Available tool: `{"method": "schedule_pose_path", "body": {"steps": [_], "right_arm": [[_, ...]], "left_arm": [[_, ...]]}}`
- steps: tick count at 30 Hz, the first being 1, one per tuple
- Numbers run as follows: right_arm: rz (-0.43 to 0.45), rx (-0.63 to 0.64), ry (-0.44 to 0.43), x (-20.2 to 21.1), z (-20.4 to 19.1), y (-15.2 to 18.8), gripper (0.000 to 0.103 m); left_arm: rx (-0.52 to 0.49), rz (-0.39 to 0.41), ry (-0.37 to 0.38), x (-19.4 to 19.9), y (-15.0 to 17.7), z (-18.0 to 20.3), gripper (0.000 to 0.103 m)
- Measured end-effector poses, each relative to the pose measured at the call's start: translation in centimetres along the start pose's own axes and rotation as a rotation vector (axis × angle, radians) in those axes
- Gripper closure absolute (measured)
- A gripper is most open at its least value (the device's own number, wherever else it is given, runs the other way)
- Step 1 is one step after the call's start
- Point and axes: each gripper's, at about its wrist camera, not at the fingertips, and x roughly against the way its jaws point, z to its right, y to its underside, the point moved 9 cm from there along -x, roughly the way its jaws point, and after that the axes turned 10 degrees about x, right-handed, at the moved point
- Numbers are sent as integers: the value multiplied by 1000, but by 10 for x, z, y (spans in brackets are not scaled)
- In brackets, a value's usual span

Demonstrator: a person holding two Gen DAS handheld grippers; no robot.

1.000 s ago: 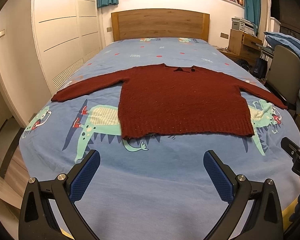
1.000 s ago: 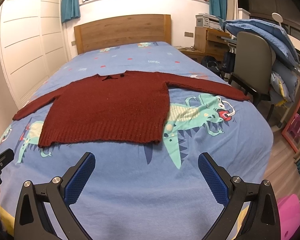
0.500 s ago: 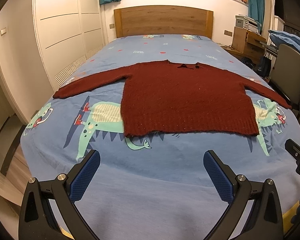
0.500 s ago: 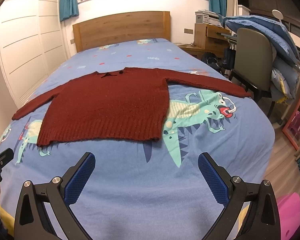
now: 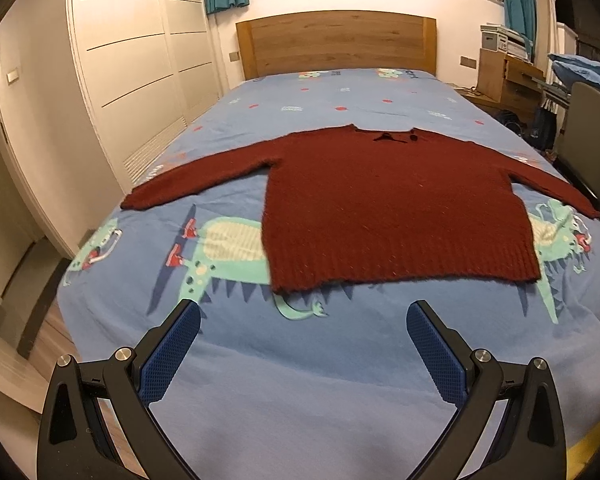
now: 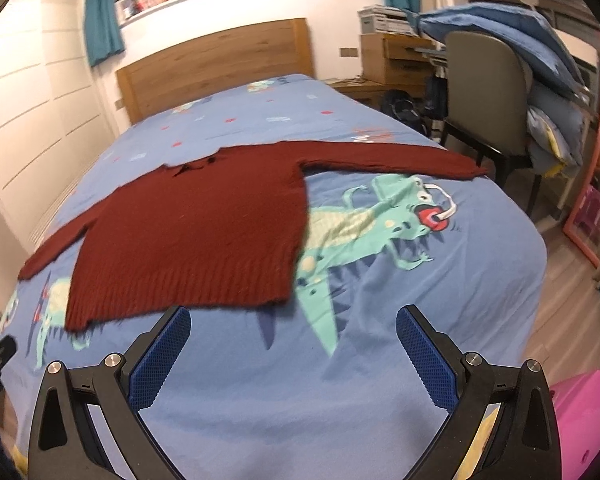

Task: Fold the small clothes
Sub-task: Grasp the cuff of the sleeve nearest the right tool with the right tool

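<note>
I see the dark red sweater (image 5: 392, 208) lying flat on the bed (image 5: 340, 380), sleeves out. My left claw (image 5: 303, 316) and right claw (image 6: 293, 322) hover spread over bare cover before its hem.

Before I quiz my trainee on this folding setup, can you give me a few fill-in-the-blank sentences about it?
1. The dark red sweater lies flat with both sleeves spread ____.
2. The left gripper and right gripper both have jaws that are ____.
3. The bedsheet under the sweater is printed with a green ____.
4. The headboard is made of ____.

Missing words: out; open; dinosaur; wood
</note>
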Motion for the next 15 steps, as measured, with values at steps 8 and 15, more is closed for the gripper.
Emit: {"method": "schedule_pose_path", "body": {"steps": [8, 15], "right_arm": [[-14, -126, 56, -42, 74, -35, 0], [6, -253, 100, -94, 146, -72, 0]], "left_arm": [[-7, 36, -74, -7, -47, -7, 1], [-13, 46, -92, -22, -85, 3, 1]]}}
